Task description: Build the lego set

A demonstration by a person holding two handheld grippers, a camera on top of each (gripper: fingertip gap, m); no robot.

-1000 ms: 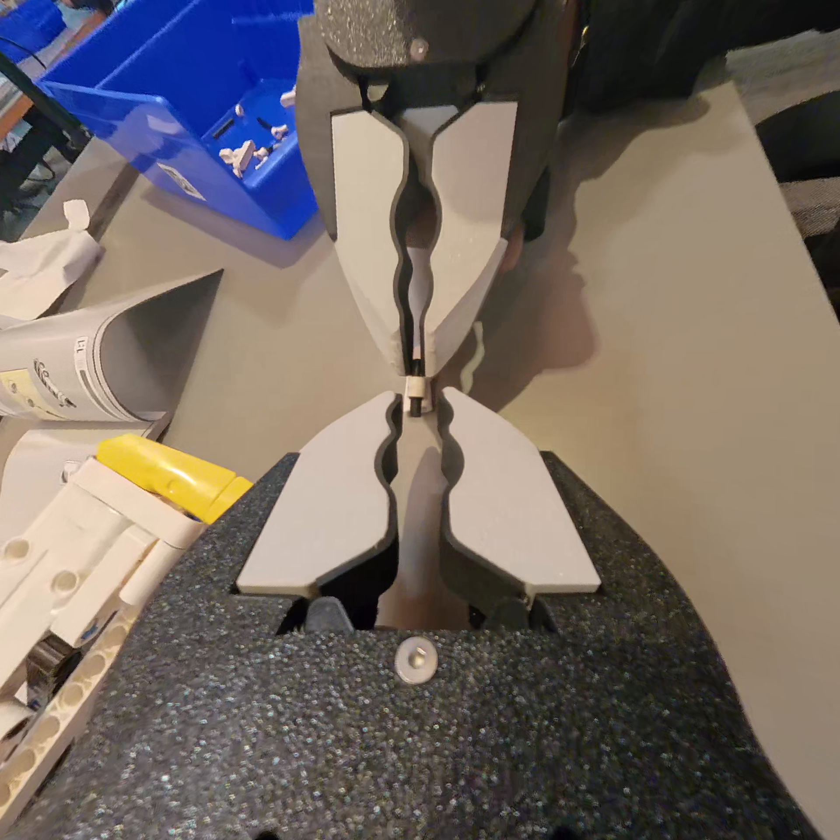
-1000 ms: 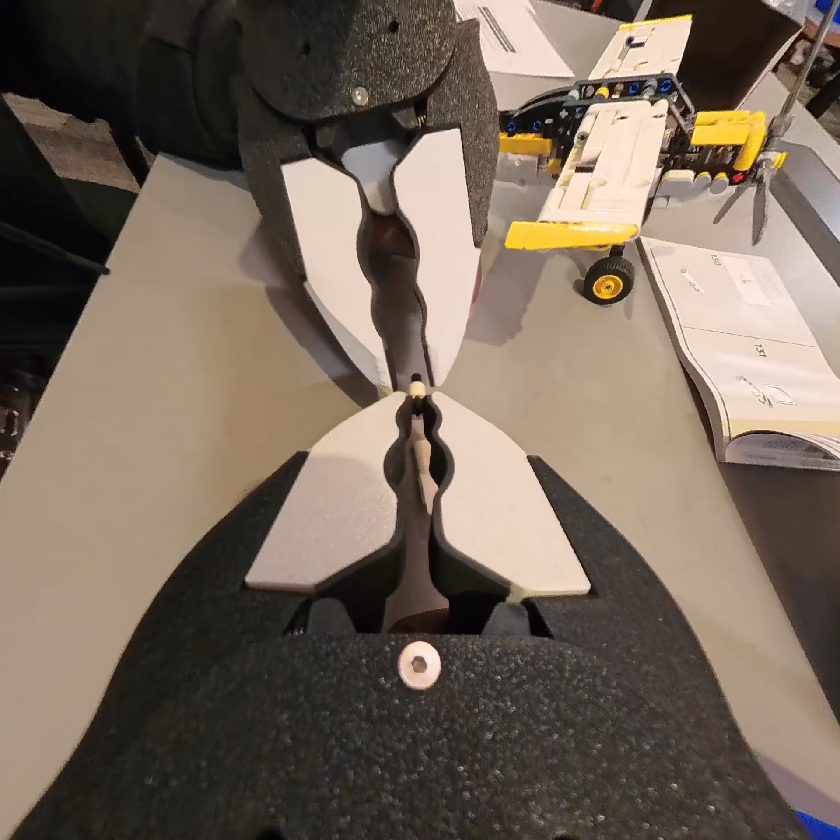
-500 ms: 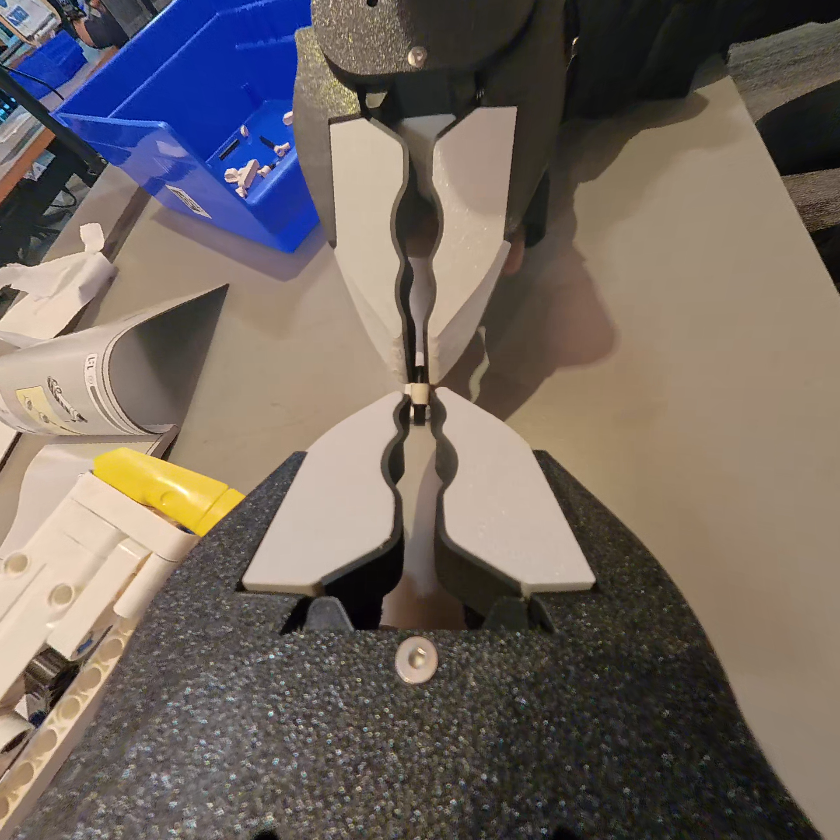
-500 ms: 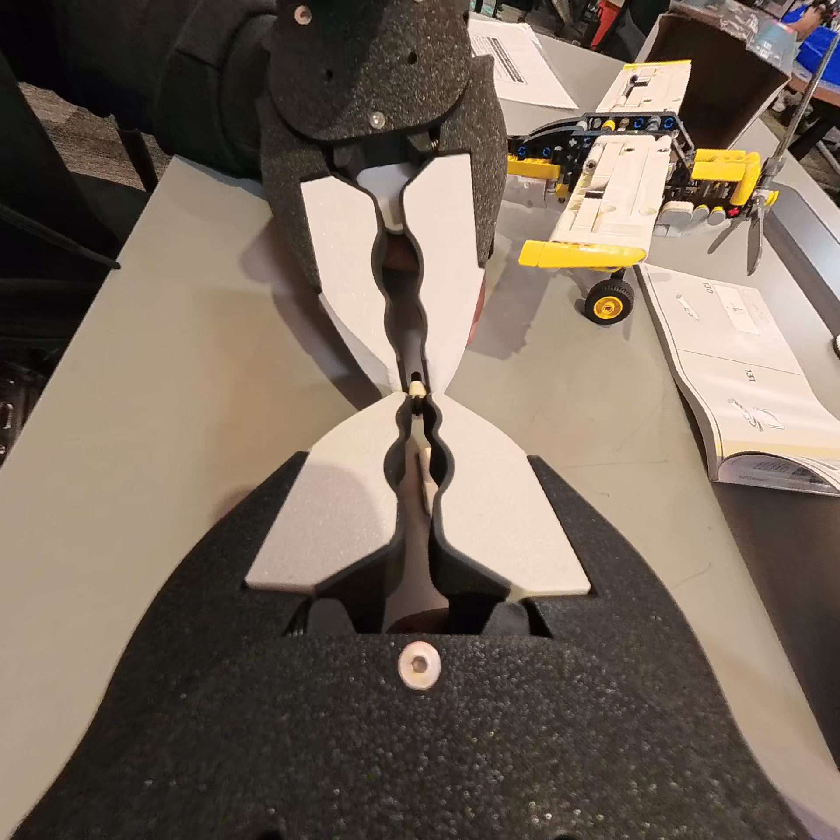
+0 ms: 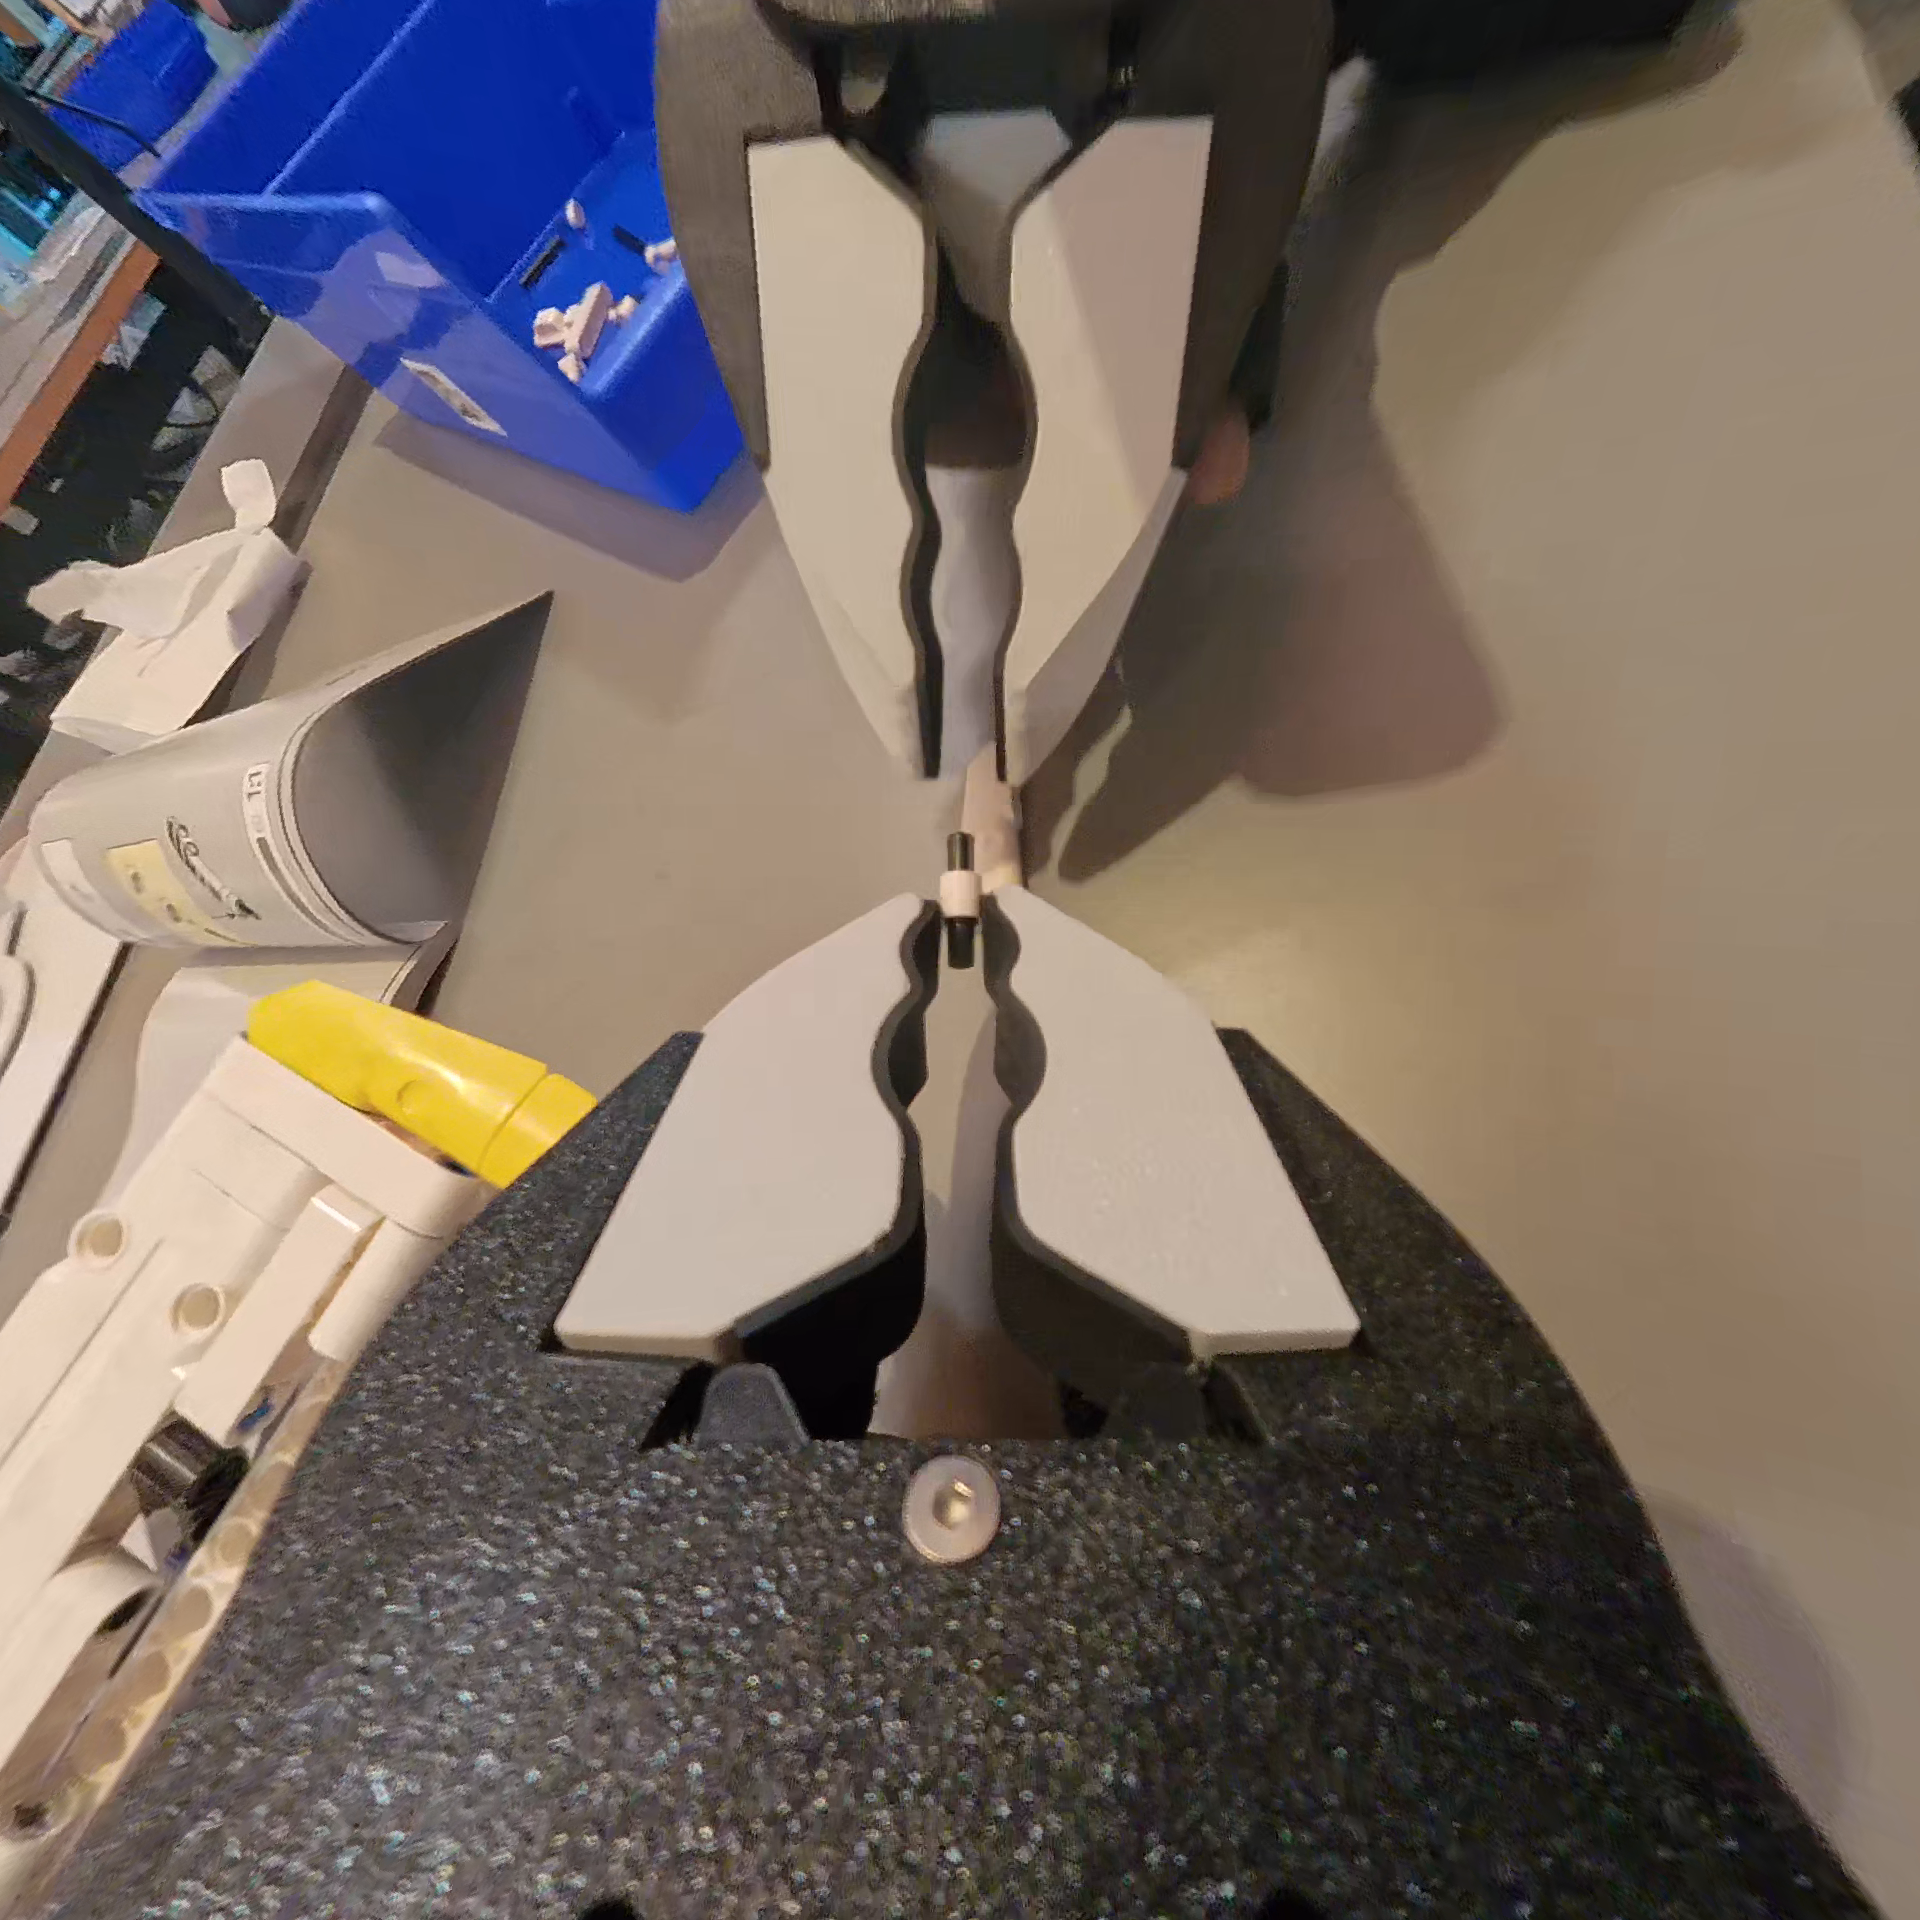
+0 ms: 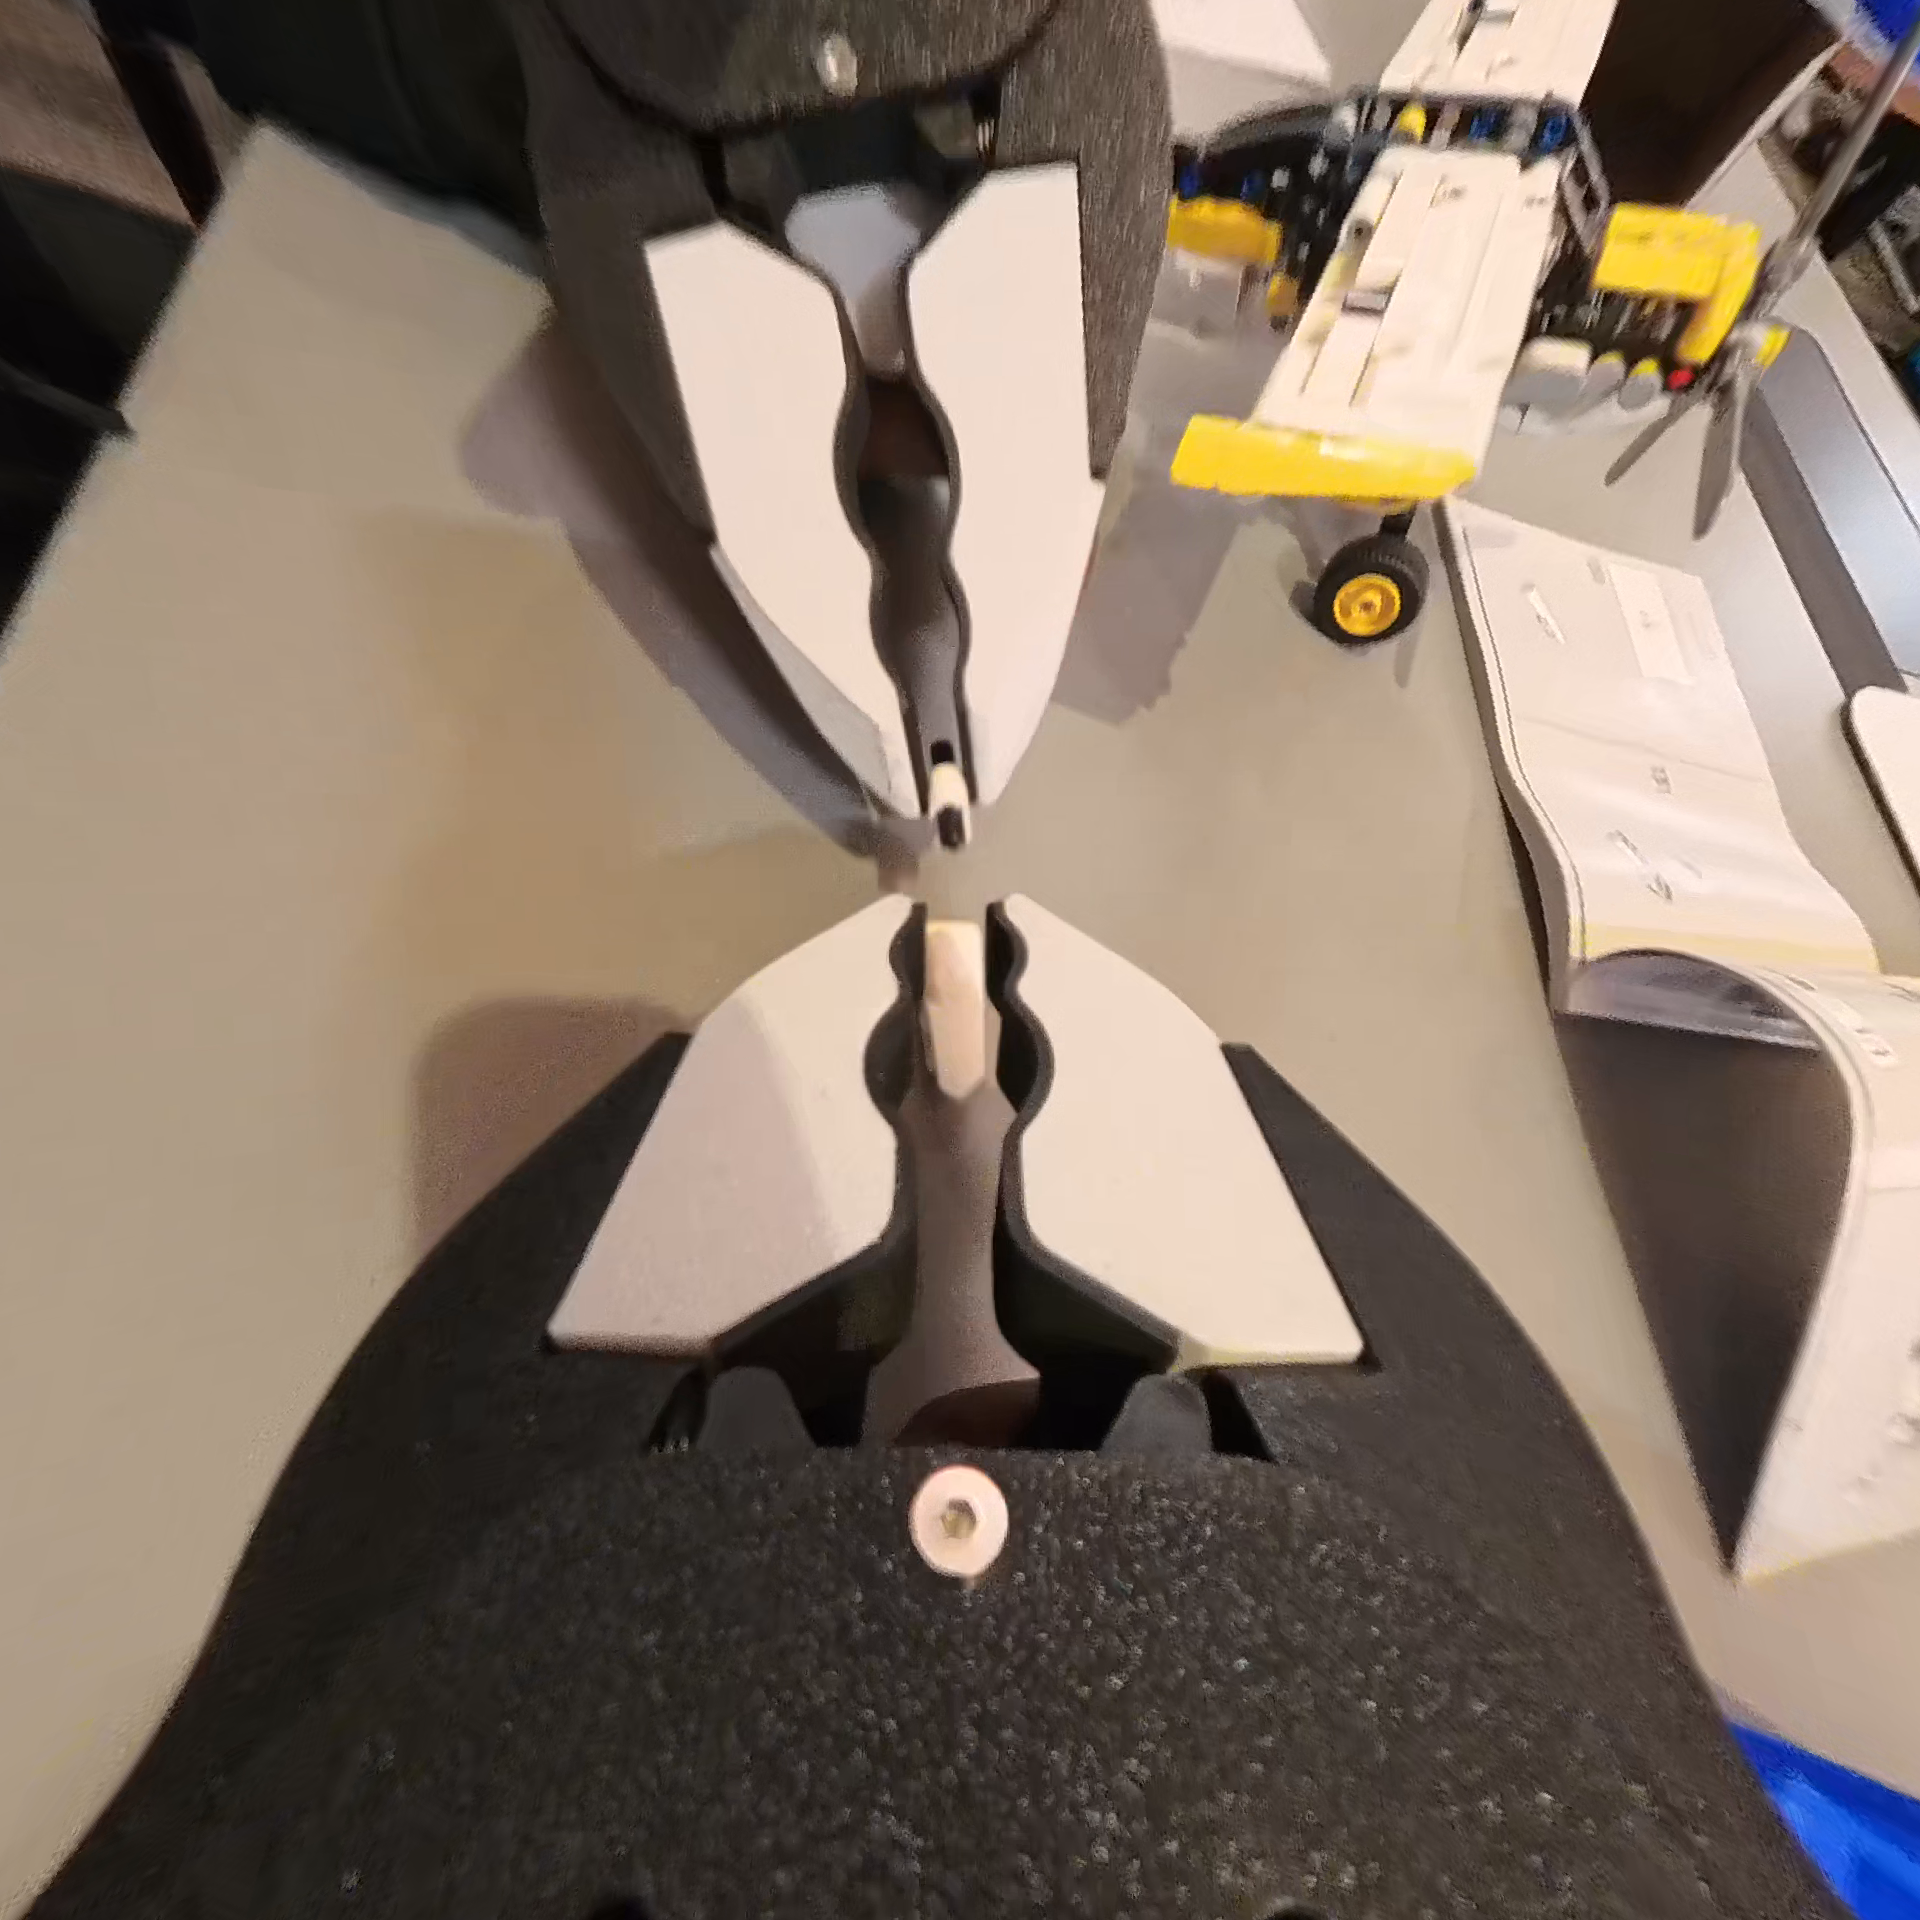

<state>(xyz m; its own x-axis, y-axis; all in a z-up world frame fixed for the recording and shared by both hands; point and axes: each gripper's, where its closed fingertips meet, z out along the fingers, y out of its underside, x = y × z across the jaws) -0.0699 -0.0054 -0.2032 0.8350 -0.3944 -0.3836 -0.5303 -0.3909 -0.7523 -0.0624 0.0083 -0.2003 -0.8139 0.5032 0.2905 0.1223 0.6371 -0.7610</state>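
Observation:
My left gripper (image 5: 961, 920) is shut on a short black pin with a white collar (image 5: 958, 891), which sticks out past its fingertips. The pin also shows in the right wrist view (image 6: 945, 802), at the tips of the left gripper (image 6: 940, 821). My right gripper (image 6: 954, 909) faces it tip to tip, a short way off, and its fingers stand apart. A small off-white beam piece (image 6: 956, 1008) lies between them against one finger, with a gap to the other. In the left wrist view the piece (image 5: 994, 826) hangs tilted out of the right gripper (image 5: 964, 769), beside the pin's tip.
Both grippers hover over a grey table (image 5: 1558, 935). A blue bin (image 5: 436, 208) with small pale parts stands at the back left. A curled booklet (image 5: 260, 810), crumpled paper (image 5: 177, 592) and a white and yellow brick-built plane (image 6: 1455, 312) lie to the side, next to an open booklet (image 6: 1662, 779). My left and right fingertips are right by each other.
The right fingers have opened and the two grippers have drawn apart. The pin has come away from the off-white piece, which has slid forward and tilted. The left stays shut on the pin.

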